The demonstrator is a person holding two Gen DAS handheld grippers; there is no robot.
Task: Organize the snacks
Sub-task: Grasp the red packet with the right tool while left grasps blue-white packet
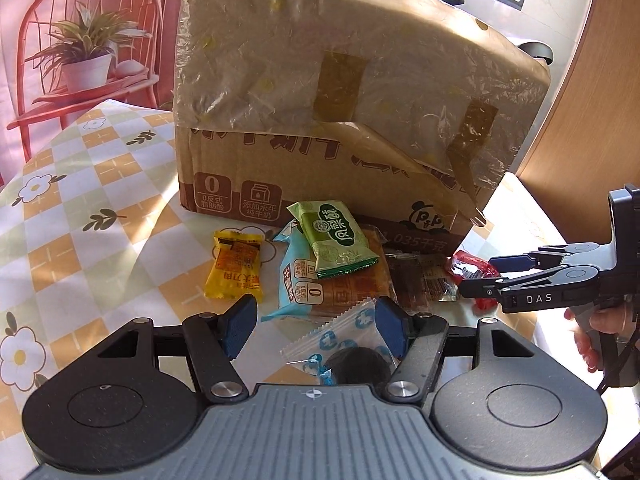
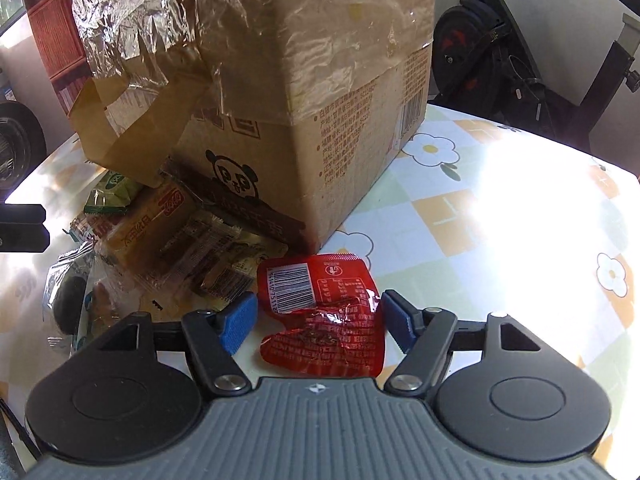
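A pile of snacks lies on the table in front of a big cardboard box [image 1: 320, 92]. It holds a yellow packet [image 1: 234, 266], a green packet [image 1: 340, 238], a blue-and-white bread pack [image 1: 298, 280] and a clear pack with a dark cookie [image 1: 344, 344]. My left gripper [image 1: 314, 322] is open, its jaws either side of the cookie pack. My right gripper [image 2: 320, 318] is open around a red packet [image 2: 324, 312] lying on the table by the box corner [image 2: 312, 160]. The right gripper also shows in the left wrist view [image 1: 478, 276], over the red packet [image 1: 468, 266].
The checked flower tablecloth [image 1: 80, 208] covers the table. A loose torn paper flap [image 2: 120, 136] hangs over the snacks. An exercise bike [image 2: 520, 52] stands behind the table. A red chair picture [image 1: 88, 40] is on the far wall.
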